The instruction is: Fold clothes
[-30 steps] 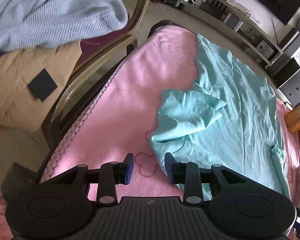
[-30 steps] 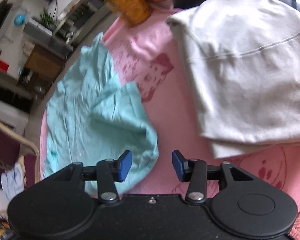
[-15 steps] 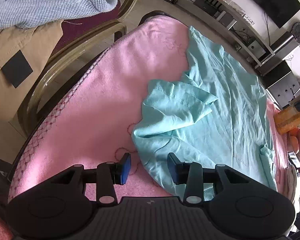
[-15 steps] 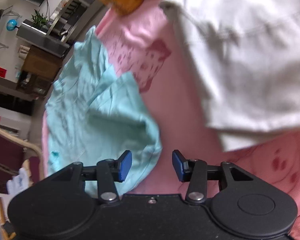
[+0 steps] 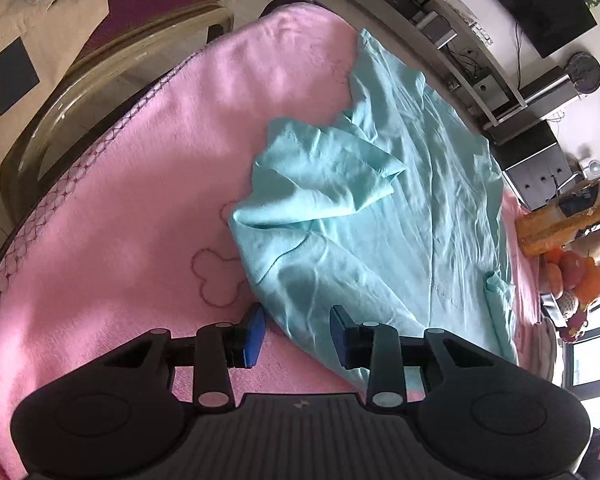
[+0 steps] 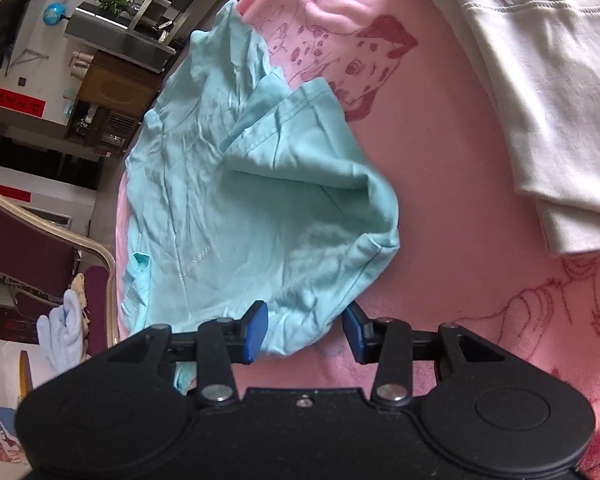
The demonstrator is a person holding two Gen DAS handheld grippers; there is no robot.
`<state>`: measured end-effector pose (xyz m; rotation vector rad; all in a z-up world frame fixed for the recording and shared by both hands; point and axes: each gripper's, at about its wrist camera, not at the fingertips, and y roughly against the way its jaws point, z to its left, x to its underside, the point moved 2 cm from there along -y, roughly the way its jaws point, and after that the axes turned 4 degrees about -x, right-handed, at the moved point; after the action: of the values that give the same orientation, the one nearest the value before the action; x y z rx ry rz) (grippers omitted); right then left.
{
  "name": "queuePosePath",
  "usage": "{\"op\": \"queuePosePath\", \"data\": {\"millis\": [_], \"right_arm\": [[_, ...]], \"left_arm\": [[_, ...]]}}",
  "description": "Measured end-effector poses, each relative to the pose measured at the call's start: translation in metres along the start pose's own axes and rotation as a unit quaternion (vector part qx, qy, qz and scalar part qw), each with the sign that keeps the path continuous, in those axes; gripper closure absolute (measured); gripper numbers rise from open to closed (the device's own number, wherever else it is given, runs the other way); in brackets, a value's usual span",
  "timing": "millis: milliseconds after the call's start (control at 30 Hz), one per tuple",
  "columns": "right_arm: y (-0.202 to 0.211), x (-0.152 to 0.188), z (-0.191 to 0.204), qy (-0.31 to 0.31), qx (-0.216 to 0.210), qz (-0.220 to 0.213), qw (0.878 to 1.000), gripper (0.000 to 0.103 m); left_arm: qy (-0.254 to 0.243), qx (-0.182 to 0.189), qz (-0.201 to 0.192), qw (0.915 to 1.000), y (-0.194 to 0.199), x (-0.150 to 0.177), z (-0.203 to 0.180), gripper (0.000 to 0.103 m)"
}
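Note:
A crumpled teal garment lies spread on a pink blanket, one sleeve folded over its body. My left gripper hovers low at the garment's near edge; its jaws are closing, a strip of teal cloth lies between them, and the blue pads do not press on it. In the right wrist view the same garment fills the left half. My right gripper stands open over the rounded near hem, with cloth under the gap.
A folded white garment lies on the blanket at the right. A chair piled with tan and blue clothes stands off the table's left edge. Orange objects sit at the far right. Shelving with electronics runs behind.
Both grippers came lower and nearer to the teal garment, so its edge now lies between each pair of jaws. The chair slid toward the upper left of the left view.

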<state>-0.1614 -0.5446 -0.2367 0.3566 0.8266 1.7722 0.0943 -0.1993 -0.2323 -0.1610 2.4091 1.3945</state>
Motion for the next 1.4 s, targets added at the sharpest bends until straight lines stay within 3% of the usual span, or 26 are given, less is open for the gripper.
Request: {"op": "queuePosePath", "data": {"millis": [100,167,300,433,533,600,700,733,800,900,1000,1100,1167,1267,1300,1333,1367,1400], "right_arm": [[0.000,0.001,0.004,0.016,0.008,-0.006,1.000,0.062],[0.000,0.002,0.006,0.023,0.008,-0.008,1.000,0.062],[0.001,0.002,0.008,0.029,-0.006,-0.007,1.000,0.062],[-0.007,0.008,0.016,0.057,-0.012,0.025,0.998,0.062],[-0.009,0.013,0.027,0.098,-0.009,0.024,0.995,0.062],[-0.009,0.016,0.033,0.128,-0.006,0.019,0.992,0.066],[-0.007,0.023,0.048,0.189,0.002,-0.004,0.982,0.083],[-0.006,0.025,0.053,0.210,0.005,-0.014,0.978,0.095],[-0.003,0.025,0.062,0.230,0.002,-0.030,0.973,0.098],[0.008,0.018,0.061,0.188,-0.050,-0.037,0.980,0.099],[0.016,0.008,0.048,0.103,-0.112,-0.021,0.988,0.099],[0.017,0.005,0.030,0.033,-0.127,0.010,0.991,0.100],[0.011,0.006,0.018,0.001,-0.098,0.028,0.995,0.100],[-0.003,0.008,0.005,0.005,0.012,0.060,0.998,0.093],[-0.005,0.010,0.005,0.018,0.036,0.072,0.997,0.095],[-0.004,0.011,0.007,0.028,0.033,0.075,0.996,0.087],[-0.002,0.011,0.010,0.041,0.027,0.077,0.996,0.072],[0.003,0.010,0.013,0.058,0.022,0.072,0.995,0.067]], "left_arm": [[-0.004,0.007,0.004,1.0000,-0.002,0.003,-0.003,0.072],[-0.012,-0.001,-0.002,0.9999,-0.003,0.003,-0.006,0.080],[-0.021,-0.010,-0.009,0.9997,-0.006,0.002,-0.009,0.082],[-0.052,-0.022,-0.017,0.9983,-0.007,0.005,-0.017,0.084],[-0.069,-0.034,-0.023,0.9968,-0.009,0.006,-0.021,0.094],[-0.072,-0.038,-0.022,0.9965,-0.010,0.006,-0.020,0.100],[-0.067,-0.032,-0.015,0.9971,-0.011,0.003,-0.020,0.103],[-0.066,-0.028,-0.011,0.9974,-0.011,0.002,-0.020,0.103],[-0.058,-0.007,-0.011,0.9982,-0.004,-0.001,-0.022,0.103],[-0.044,0.034,-0.021,0.9982,0.014,-0.007,-0.024,0.103],[-0.013,0.083,-0.021,0.9962,0.034,-0.014,-0.017,0.103],[0.022,0.093,-0.014,0.9953,0.041,-0.017,-0.003,0.103],[0.025,0.046,-0.002,0.9987,0.032,-0.015,0.005,0.103],[0.004,-0.027,0.036,0.9990,0.016,-0.006,0.006,0.103],[-0.010,-0.042,0.041,0.9982,0.014,-0.002,0.004,0.103],[-0.029,-0.054,0.035,0.9975,0.016,0.000,0.000,0.103],[-0.048,-0.066,0.029,0.9963,0.019,0.003,-0.004,0.103],[-0.059,-0.071,0.018,0.9956,0.023,0.004,-0.008,0.101]]}}
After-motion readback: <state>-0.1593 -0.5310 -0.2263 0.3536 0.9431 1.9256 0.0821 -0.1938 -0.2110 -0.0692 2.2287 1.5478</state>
